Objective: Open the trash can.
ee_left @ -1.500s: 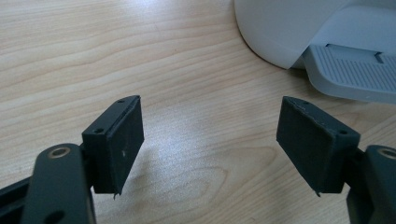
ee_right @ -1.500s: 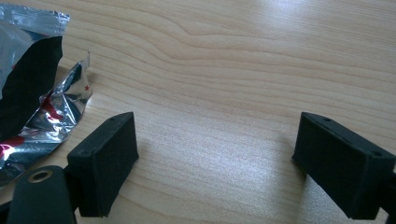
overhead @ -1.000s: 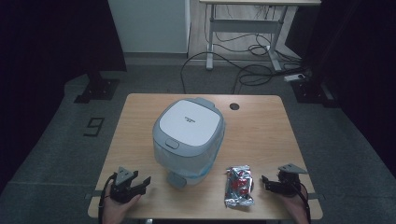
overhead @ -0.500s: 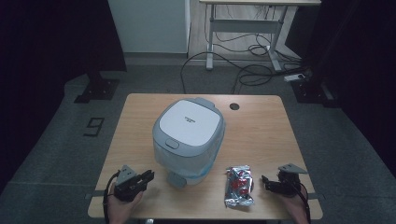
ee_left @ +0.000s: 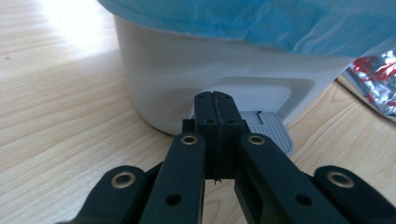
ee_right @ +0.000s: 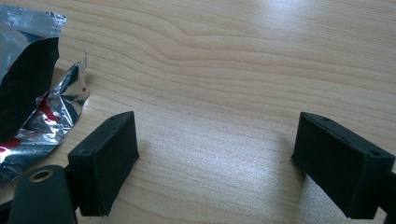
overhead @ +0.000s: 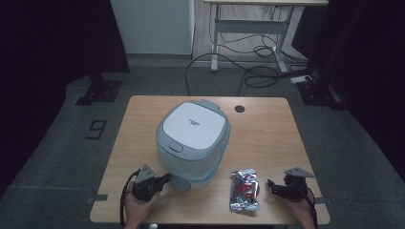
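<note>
My left tool (ee_left: 215,100), jaws just closed empty, aims at bin pedal (ee_left: 273,133), lower centre; next: press down. Right tool (ee_right: 217,161) open beside foil packet (ee_right: 35,88).

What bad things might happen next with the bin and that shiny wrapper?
1. The left gripper has just closed its fingers, with nothing between them, right at the grey pedal of the white bin. Pushing off-centre might slide the bin instead of raising its lid.
2. The foil wrapper looks light and crinkly; the open right gripper beside it might nudge it away rather than grasp it.
3. The blue liner hangs over the rim and could snag.
</note>
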{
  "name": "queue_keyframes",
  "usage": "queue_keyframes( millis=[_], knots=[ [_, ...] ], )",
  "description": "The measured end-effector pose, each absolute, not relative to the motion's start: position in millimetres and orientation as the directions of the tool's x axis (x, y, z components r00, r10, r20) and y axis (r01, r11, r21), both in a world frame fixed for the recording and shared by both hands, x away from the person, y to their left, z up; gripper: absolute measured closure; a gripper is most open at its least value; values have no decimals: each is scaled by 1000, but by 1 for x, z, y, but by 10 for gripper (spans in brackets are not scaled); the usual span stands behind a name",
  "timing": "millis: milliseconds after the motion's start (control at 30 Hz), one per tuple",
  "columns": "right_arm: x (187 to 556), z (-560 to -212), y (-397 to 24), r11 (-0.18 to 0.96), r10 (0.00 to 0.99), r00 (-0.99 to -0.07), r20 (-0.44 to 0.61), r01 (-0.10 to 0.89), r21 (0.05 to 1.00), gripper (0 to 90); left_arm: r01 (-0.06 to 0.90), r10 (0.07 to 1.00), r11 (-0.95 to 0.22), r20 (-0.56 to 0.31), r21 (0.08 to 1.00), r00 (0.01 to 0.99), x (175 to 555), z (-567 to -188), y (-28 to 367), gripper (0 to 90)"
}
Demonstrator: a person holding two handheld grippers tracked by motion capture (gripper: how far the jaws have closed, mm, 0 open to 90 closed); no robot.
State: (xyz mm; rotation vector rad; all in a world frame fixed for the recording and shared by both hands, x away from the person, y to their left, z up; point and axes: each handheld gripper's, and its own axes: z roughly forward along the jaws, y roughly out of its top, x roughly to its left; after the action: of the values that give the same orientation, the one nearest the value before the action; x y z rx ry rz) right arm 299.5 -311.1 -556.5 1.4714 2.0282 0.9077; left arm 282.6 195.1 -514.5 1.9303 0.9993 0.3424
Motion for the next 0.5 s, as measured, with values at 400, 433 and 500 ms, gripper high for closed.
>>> queue_keyframes(
  millis=[400, 433, 500],
  knots=[
    [300, -557, -311, 203, 951, -310, 6, 638, 743, 137, 543, 734, -311, -166, 780, 658, 294, -528, 183, 900],
    [300, -557, -311, 203, 951, -310, 7, 638, 743, 136, 543, 735, -312, -164, 780, 658, 294, -528, 182, 900],
    [300, -557, -311, 203, 951, -310, 6, 637, 744, 136, 542, 736, -319, -157, 778, 659, 294, -528, 182, 900]
  ],
)
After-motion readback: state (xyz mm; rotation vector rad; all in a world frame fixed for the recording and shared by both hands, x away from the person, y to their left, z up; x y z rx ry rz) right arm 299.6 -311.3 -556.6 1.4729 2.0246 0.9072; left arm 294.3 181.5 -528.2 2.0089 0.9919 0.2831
